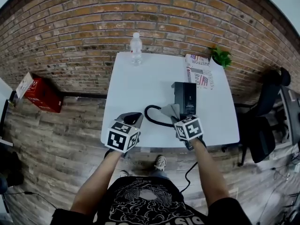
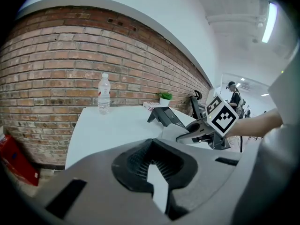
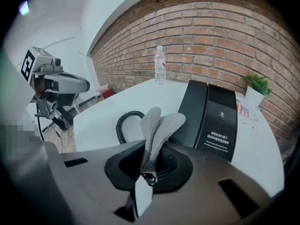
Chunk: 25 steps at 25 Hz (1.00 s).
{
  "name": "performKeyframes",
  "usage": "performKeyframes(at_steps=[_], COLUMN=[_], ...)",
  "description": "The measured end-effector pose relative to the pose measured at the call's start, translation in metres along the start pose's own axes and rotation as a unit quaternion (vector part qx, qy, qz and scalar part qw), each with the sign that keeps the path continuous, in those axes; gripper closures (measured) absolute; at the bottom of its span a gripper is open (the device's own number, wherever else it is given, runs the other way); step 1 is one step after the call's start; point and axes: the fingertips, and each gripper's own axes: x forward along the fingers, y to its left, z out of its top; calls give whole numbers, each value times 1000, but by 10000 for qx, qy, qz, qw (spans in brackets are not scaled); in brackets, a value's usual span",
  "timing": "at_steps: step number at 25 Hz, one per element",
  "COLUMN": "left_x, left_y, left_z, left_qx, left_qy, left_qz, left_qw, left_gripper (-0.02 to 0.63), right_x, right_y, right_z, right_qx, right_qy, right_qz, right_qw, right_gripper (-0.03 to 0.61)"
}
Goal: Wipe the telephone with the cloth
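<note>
1 water bottle [image 1: 136, 47] at the table's [image 1: 140, 88] far edge; magazine [image 1: 199, 71] and potted plant [image 1: 220, 56] far right

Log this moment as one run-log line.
right tool: shut on cloth, beside telephone, contact unclear | left tool: shut, empty, at near edge of table | telephone: on table

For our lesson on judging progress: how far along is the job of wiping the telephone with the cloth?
Done: the cloth is pinched in the right gripper. In hand: it is held close to the telephone, at its near end; contact isn't clear. Left: the wiping itself; no wiped patch shows. The left gripper is shut, empty, near the table at its front edge.
</note>
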Motion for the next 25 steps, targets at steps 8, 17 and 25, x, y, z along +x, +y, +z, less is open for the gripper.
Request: performKeyframes(at_steps=[8,17,25], left_x=[-6,-26,-42], left_y=[12,30,36], left_z=[35,90,112], left_qx=[98,326,494], left_qy=[-262,-766,-958], left_qz=[203,644,984], left_qw=[9994,9944,9893], left_gripper=[609,609,609], right_x=[-48,-118,-156], right_y=[-6,-30,-36], right_z=[62,124,144], right_qx=[33,37,259], right_qy=[-975,-2051,-2672], right_qz=[-156,-514,-635], right_qw=[9951,9774,9612], right_gripper=[568,568,569])
